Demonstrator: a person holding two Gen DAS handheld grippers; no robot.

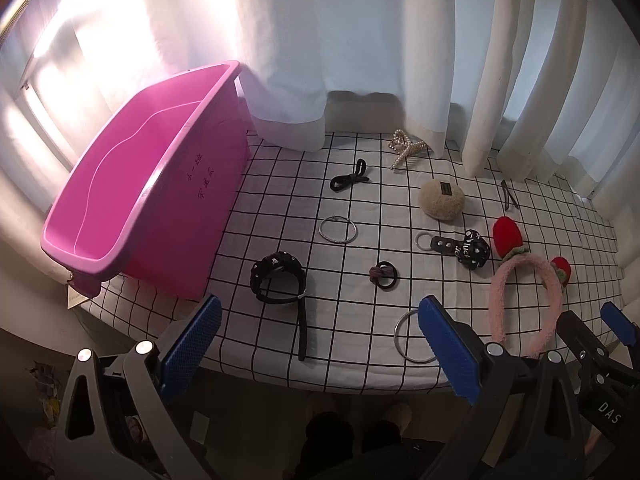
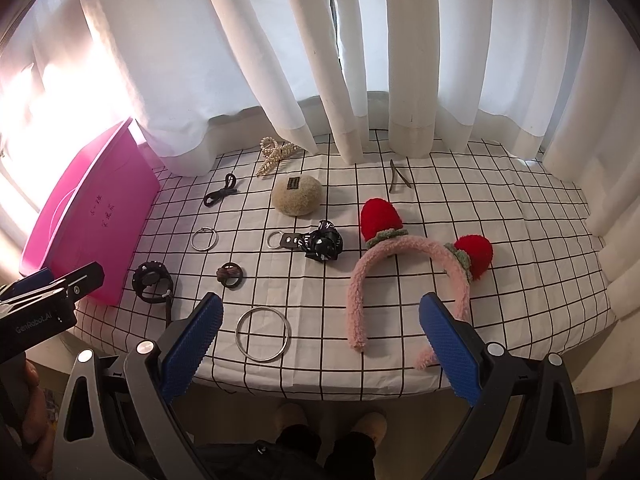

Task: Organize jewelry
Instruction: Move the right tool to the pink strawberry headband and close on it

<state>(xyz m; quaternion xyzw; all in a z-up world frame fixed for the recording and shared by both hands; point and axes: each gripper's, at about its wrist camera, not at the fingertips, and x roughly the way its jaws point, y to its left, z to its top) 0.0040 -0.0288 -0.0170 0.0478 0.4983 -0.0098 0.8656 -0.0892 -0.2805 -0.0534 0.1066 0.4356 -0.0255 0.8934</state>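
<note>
Sorting: not yet begun.
Pink bin (image 1: 132, 184): seen empty.
Jewelry: spread on checked cloth (image 2: 500, 240) — untouched.
Left gripper (image 1: 320, 344), right gripper (image 2: 320, 344): spread wide, nothing held.

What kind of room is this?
Probably a home, by a window: sunlit white curtains hang behind a table under a checked cloth, with a pink bin beside scattered hair accessories.

Bin (image 1: 132, 184) left; headband (image 2: 400, 280) right; bangle (image 2: 263, 334) front.
</note>
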